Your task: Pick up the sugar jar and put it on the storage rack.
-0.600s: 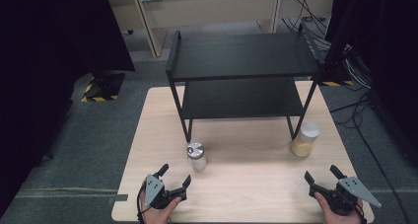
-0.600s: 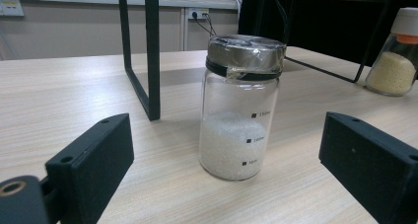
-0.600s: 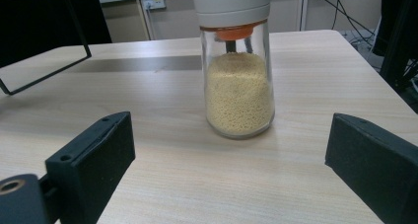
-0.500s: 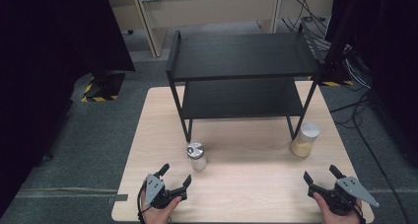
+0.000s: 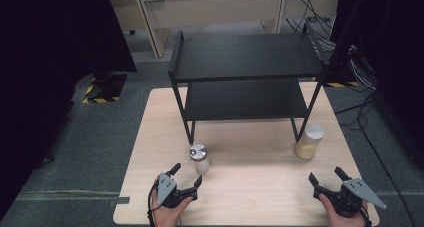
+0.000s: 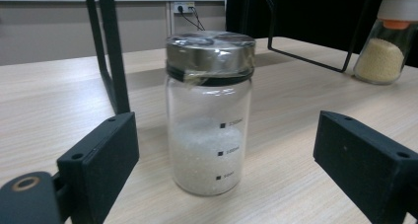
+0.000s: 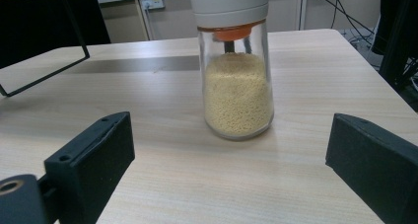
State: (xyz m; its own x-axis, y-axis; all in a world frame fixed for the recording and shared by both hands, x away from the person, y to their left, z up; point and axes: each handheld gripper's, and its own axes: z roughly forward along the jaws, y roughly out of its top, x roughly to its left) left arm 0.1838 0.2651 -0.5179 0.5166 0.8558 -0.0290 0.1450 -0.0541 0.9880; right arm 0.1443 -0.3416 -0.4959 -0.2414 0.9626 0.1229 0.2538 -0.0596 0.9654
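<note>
A small glass jar (image 5: 199, 158) (image 6: 209, 110) with a metal lid holds white grains and stands near the front left leg of the black shelf. My left gripper (image 5: 185, 174) (image 6: 224, 169) sits just in front of it, open, the jar a short way beyond its jaws. A taller jar (image 5: 309, 141) (image 7: 235, 66) with a white cap and yellow grains stands by the front right leg. My right gripper (image 5: 327, 175) (image 7: 229, 165) is open, facing that jar from nearer the table's front edge, nothing between its jaws.
A black two-level metal shelf (image 5: 245, 77) takes up the back half of the wooden table (image 5: 250, 187). Its thin legs (image 6: 111, 46) stand close beside the white-grain jar. Grey floor and cables surround the table.
</note>
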